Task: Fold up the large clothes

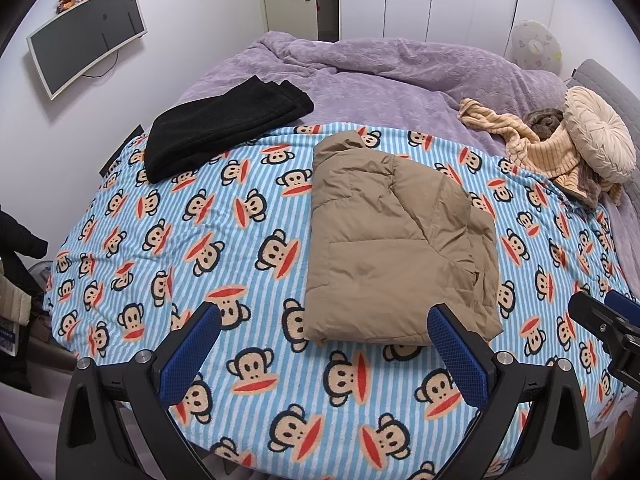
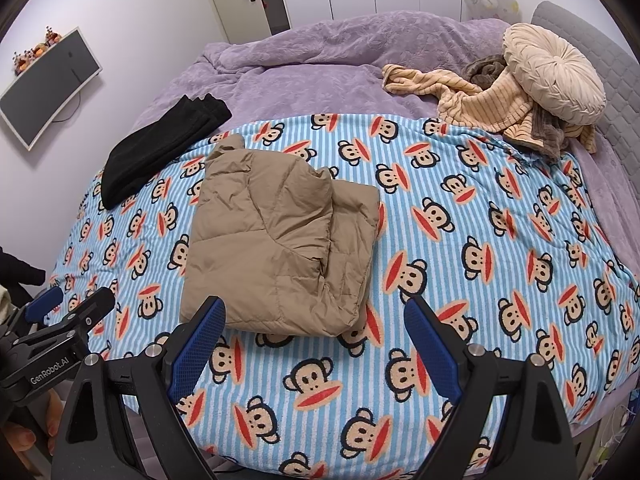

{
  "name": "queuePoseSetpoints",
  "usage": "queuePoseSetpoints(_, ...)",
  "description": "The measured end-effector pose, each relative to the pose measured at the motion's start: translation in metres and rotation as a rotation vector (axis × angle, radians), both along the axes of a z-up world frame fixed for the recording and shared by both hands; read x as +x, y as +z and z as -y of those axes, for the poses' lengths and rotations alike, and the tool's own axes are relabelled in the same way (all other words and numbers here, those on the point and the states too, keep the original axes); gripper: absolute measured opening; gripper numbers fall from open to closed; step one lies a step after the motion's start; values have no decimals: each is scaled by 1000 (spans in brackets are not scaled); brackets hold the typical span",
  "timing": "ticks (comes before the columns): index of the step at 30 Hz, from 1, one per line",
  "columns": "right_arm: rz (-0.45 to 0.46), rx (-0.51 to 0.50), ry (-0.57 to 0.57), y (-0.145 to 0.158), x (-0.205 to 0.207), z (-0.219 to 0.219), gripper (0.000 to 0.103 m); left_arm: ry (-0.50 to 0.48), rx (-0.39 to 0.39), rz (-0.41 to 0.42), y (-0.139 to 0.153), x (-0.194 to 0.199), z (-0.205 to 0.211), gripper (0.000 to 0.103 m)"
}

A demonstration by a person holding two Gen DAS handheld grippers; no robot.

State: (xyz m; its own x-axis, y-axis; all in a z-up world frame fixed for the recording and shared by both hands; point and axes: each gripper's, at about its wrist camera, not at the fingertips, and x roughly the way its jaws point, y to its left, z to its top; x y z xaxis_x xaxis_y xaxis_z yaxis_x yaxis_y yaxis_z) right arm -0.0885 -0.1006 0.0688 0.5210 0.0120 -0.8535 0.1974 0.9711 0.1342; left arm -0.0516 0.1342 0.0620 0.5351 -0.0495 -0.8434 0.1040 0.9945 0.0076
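Jacket (image 1: 394,240), tan and puffy, lies folded into a thick rectangle on the monkey blanket (image 1: 224,216) that covers the near half of the bed. Its collar end points toward the far side, and one folded layer sits on top of the other, with the lower one showing along the right edge. In the right wrist view the same jacket (image 2: 276,244) lies left of centre on the blanket (image 2: 460,240).

Left tongs (image 1: 324,352) hover above the near edge of the bed, their blue-padded fingers (image 1: 192,356) spread wide with nothing between them; the right-hand finger sits just in front of the jacket's near corner, though whether it touches the cloth cannot be told. Right tongs (image 2: 316,348) are likewise spread wide and empty, their left finger just in front of the jacket's near edge. Each pair of tongs shows at the side of the other's view, left tongs low at the left edge and right tongs at the right edge.

Black folded garment (image 1: 220,128) rests at the far left, partly on the monkey blanket and partly on the purple quilt (image 1: 380,72) behind it, well apart from the jacket. At the far right, a striped cream garment (image 1: 532,140) lies crumpled with a round pleated cushion (image 1: 600,132) resting on it. A screen (image 1: 88,36) hangs on the left wall.
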Motion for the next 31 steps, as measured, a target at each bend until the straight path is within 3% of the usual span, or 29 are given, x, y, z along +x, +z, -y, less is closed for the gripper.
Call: queuePoseSetpoints(31, -2, 1, 2, 1, 0, 4, 92, 23, -22, 7, 0, -9, 3, 103)
